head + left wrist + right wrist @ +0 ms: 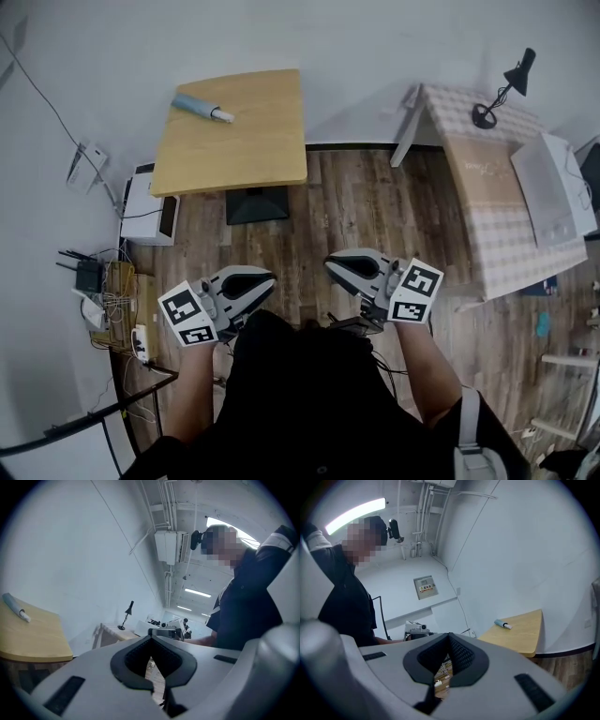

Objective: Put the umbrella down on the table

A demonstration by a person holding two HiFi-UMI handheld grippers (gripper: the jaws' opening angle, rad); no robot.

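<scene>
The umbrella (202, 109) lies folded on the wooden table (253, 141), at about eleven o'clock from the person; it is a short, compact roll in pale blue, its whitish end pointing toward four o'clock, near the tabletop's far left corner. Both tools hang close to the person's body, well apart from the table; the left gripper (265, 282) has its jaws together on nothing; the right gripper (334, 266) is likewise closed and empty.
</scene>
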